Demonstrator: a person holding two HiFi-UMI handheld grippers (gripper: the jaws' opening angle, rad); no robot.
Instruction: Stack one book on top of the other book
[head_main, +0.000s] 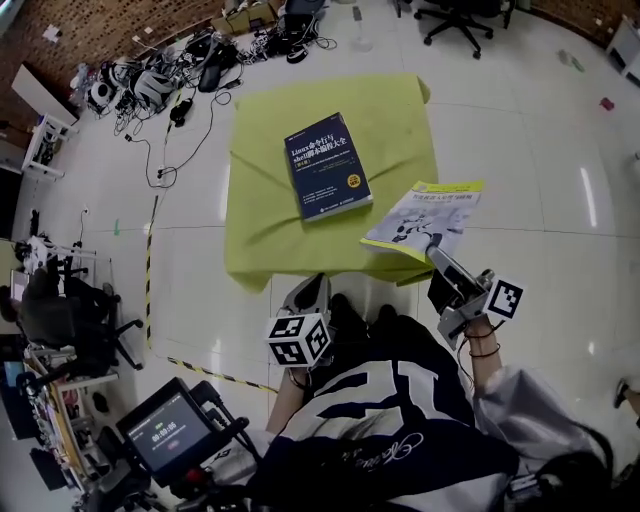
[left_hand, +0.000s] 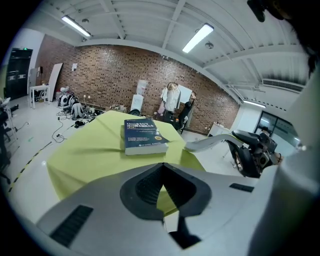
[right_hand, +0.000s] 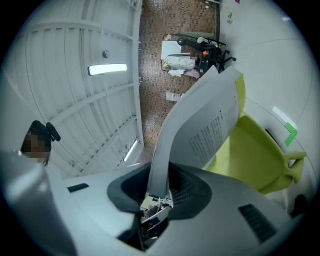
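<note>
Right gripper (right_hand: 159, 186) is clamping one edge of the thin yellow-and-white paperback book (right_hand: 200, 125); it's bending beyond the jaws, looks floppy, so a spine-side grip seems safer. Left gripper (left_hand: 161, 167) is idling closed up, empty.

Navy jersey (head_main: 420, 440) here, white panels, white script lettering across it. Thin dark band (head_main: 483, 351) on the right wrist. Left tool (head_main: 312, 288), right tool (head_main: 436, 250): grey shells, black-and-white marker cubes (head_main: 298, 340).

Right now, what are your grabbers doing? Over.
Left gripper shut, empty. Right gripper shut on pale book, off the table. Blue book flat on table, nothing on it.
</note>
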